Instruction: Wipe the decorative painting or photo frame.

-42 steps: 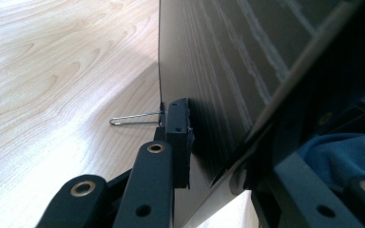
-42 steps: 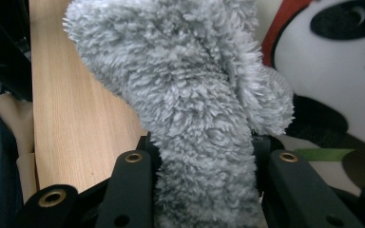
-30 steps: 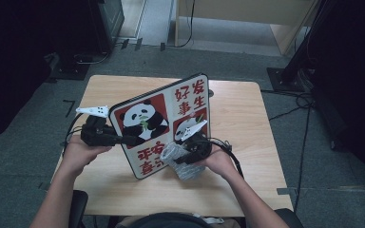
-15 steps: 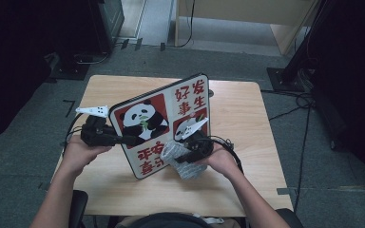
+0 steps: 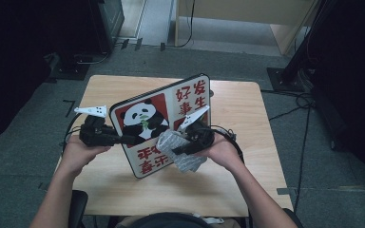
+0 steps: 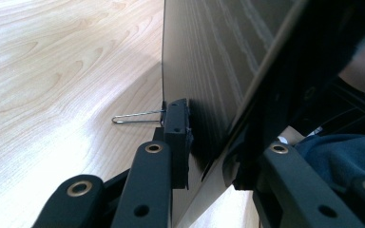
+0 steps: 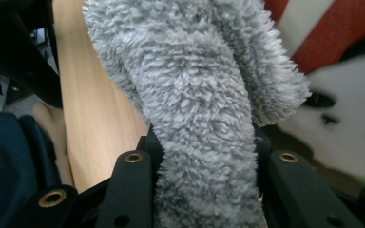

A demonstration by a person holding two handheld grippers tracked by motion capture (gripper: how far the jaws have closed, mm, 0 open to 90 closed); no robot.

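A board (image 5: pixel 161 123) with a panda picture and red characters stands tilted on the wooden table (image 5: pixel 237 109). My left gripper (image 5: pixel 123 139) is shut on the board's left edge. In the left gripper view its jaws (image 6: pixel 209 156) clamp the thin board (image 6: pixel 209 71), one pad (image 6: pixel 177 137) against the back. My right gripper (image 5: pixel 180 148) is shut on a grey fluffy cloth (image 5: pixel 183 154) lying against the lower front of the board. In the right gripper view the cloth (image 7: pixel 199 95) bulges up between the jaws (image 7: pixel 204 161), with the blurred panda print (image 7: pixel 342 104) just behind it.
A thin wire stand (image 6: pixel 138 116) sticks out from the board's back onto the table (image 6: pixel 52 71). The person's forearms come in from the near edge. Dark equipment and cables (image 5: pixel 304 99) surround the table on the grey floor. Bare tabletop lies to the right (image 5: pixel 247 142).
My right gripper has lifted the cloth a little up the board's face. The left gripper and the board have stayed where they were.
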